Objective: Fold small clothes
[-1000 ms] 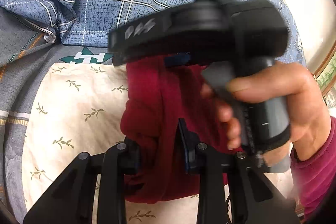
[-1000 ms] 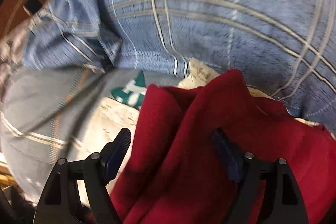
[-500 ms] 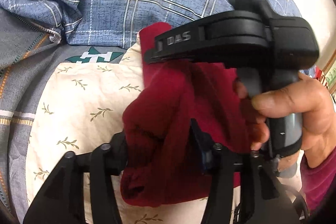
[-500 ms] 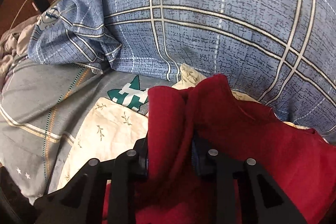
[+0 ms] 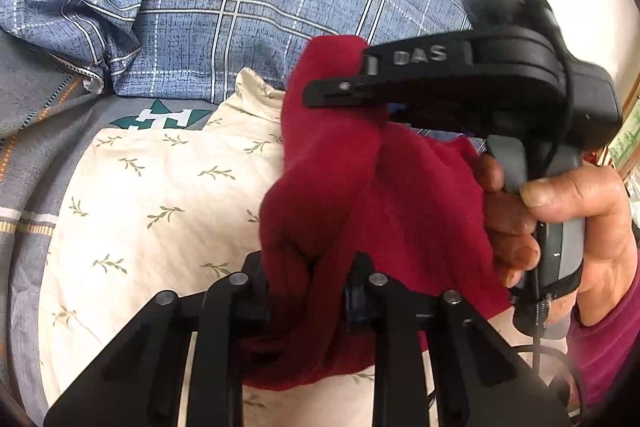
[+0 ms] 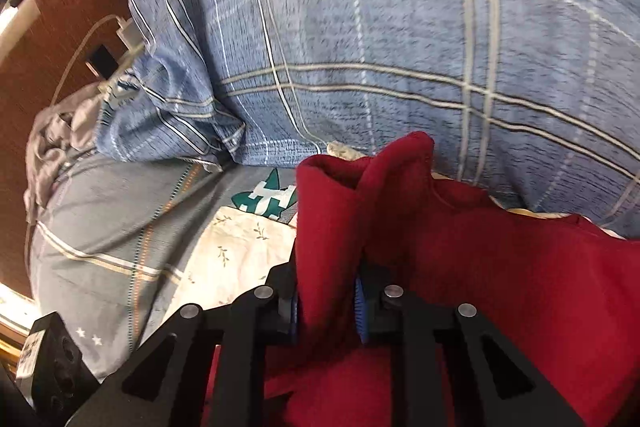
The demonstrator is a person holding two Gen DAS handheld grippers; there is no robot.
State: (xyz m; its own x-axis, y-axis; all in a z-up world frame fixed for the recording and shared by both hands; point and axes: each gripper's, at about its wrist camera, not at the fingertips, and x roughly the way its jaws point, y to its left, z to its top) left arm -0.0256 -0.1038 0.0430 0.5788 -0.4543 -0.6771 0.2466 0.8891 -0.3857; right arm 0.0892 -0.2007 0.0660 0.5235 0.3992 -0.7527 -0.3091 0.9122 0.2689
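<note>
A dark red garment (image 5: 360, 187) hangs bunched between both grippers above a cream leaf-printed cloth (image 5: 160, 207). My left gripper (image 5: 310, 287) is closing, its pads pressing a gathered fold at the garment's near edge. In the left wrist view a hand (image 5: 560, 219) holds the right gripper's black body (image 5: 500, 75), whose tip bites the garment's raised far corner. In the right wrist view my right gripper (image 6: 326, 301) is closing on an upright fold of the red garment (image 6: 500, 287), with the blue pads tight on both sides. The rest of the garment sags to the right.
A blue plaid pillow (image 6: 400, 47) rises just behind the garment. Grey striped bedding (image 6: 100, 227) lies to the left under the cream cloth (image 6: 240, 259). A white charger with its cable (image 6: 124, 35) rests against a brown wooden headboard (image 6: 52, 27) at far left.
The right gripper went from wide open to shut on a fold of the red garment and lifted it up. The left gripper loosened briefly, then shut again on the near edge.
</note>
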